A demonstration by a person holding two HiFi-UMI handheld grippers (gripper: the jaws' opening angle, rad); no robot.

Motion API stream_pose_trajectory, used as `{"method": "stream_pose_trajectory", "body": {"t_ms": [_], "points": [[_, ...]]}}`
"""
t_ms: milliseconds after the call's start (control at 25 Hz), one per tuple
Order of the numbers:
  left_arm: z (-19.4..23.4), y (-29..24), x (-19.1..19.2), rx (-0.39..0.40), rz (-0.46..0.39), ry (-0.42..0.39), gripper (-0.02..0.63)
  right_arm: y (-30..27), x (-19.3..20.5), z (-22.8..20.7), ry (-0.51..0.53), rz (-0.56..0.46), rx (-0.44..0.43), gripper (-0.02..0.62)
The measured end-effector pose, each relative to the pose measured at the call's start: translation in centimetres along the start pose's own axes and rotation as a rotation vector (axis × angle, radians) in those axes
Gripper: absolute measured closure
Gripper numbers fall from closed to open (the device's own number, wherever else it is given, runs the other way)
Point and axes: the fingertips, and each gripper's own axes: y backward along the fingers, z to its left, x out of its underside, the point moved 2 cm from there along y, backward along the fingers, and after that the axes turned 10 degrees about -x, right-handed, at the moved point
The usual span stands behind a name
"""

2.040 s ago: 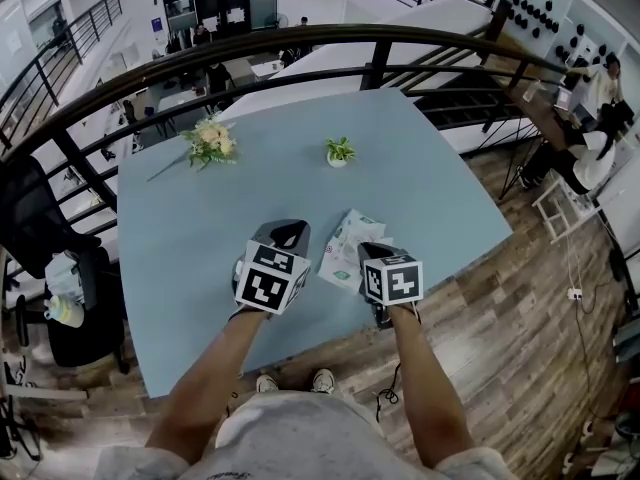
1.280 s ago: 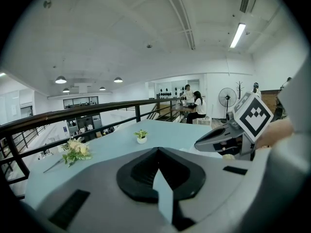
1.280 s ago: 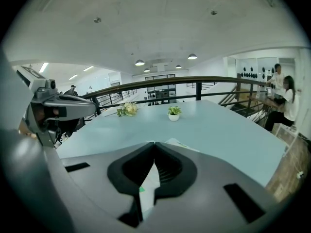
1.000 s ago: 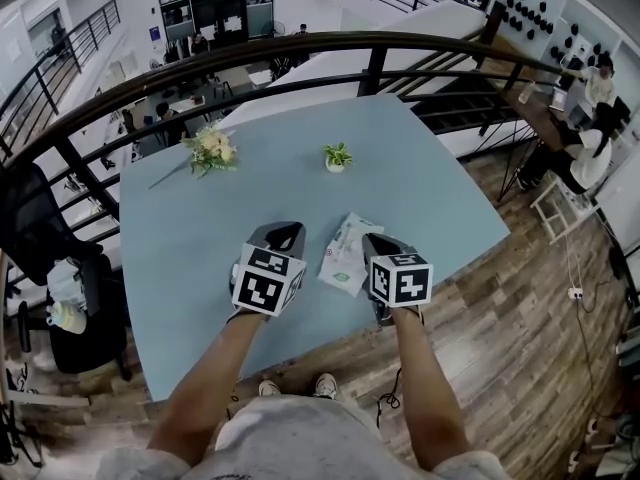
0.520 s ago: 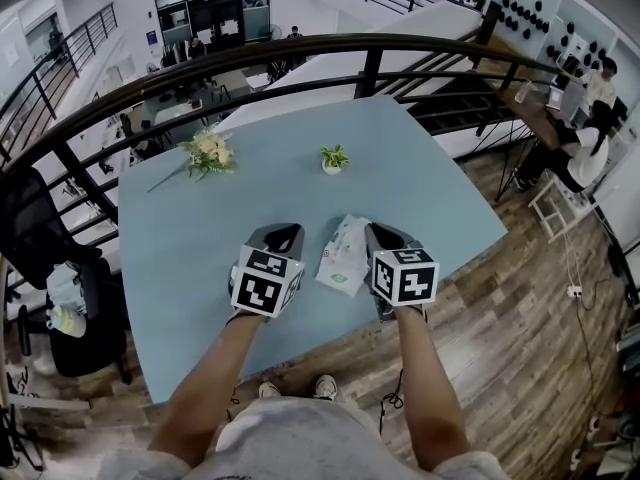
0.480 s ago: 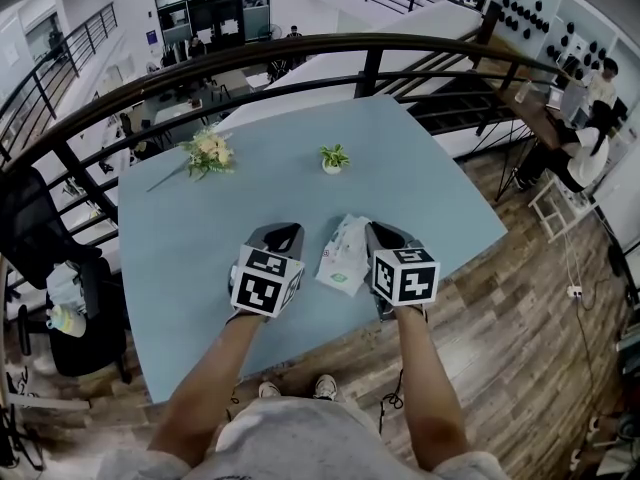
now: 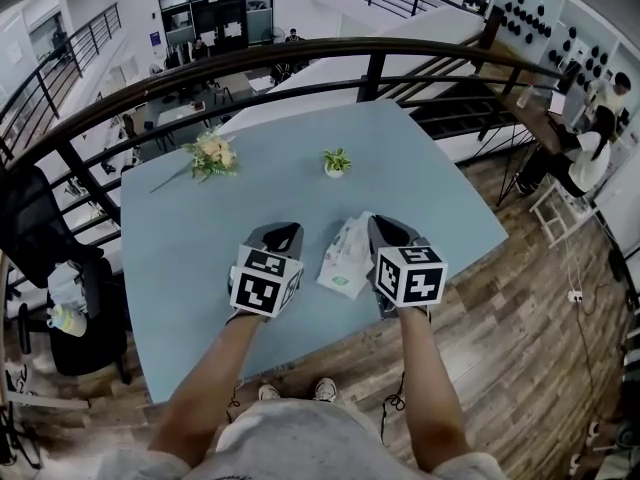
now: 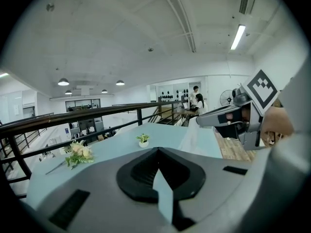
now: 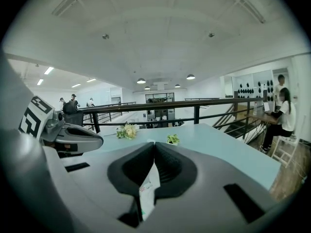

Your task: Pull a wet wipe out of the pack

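Note:
The wet wipe pack (image 7: 345, 258), white with green print, hangs tilted between my two grippers above the blue table (image 7: 190, 238). My right gripper (image 7: 380, 224) is shut on the pack's far right edge; in the right gripper view the printed pack (image 9: 148, 191) shows pinched under the closed jaws (image 9: 154, 147). The left gripper view has the pack (image 8: 192, 137) drooping from the right gripper's tip (image 8: 198, 124). My left gripper (image 7: 286, 230) sits to the pack's left, apart from it. Its jaws (image 8: 156, 152) meet with nothing visibly held.
A bunch of flowers (image 7: 212, 153) and a small potted plant (image 7: 337, 162) stand on the table's far half. A black railing (image 7: 300, 53) curves behind the table. The table's near edge runs just below the grippers, with wooden floor (image 7: 500, 328) to the right.
My right gripper has risen with the pack, so the pack hangs higher and more tilted than before. The left gripper has stayed where it was.

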Motion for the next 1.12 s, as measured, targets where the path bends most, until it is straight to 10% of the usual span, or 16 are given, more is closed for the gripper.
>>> {"method": "stream_pose_trajectory", "body": {"t_ms": [1120], "points": [[3.5,2.5,-2.0,-0.094,-0.062,0.026,0.613,0.3,-6.8,4.7,0.145,-0.142,-0.064,0.588]]}}
